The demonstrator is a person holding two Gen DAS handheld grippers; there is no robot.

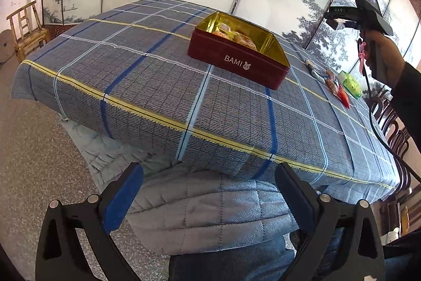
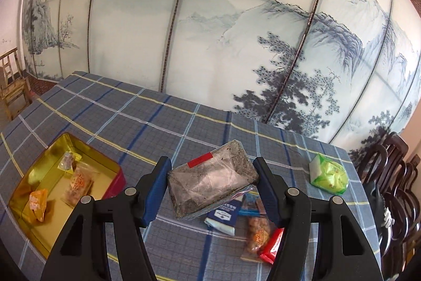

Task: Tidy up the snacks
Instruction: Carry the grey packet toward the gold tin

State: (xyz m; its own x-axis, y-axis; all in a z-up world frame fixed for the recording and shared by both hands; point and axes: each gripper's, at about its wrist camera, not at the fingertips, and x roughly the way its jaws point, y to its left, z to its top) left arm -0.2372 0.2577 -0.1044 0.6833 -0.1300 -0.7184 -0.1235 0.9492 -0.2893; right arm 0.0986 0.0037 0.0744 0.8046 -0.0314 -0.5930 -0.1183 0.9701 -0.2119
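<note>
The right gripper (image 2: 213,188) clamped a clear-wrapped dark snack block (image 2: 210,178), held above the checked table (image 2: 163,123), the open red tin (image 2: 65,191) at nine o'clock. Best practice: keep the block level and release low inside the tin. The left gripper (image 1: 209,199) stood open and empty. The block's label was unreadable; loose packets (image 2: 259,236) lay partly hidden.

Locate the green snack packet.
Right wrist view: green packet lies on the tablecloth, far right, beyond the loose snack pile, near the dark chairs.
</note>
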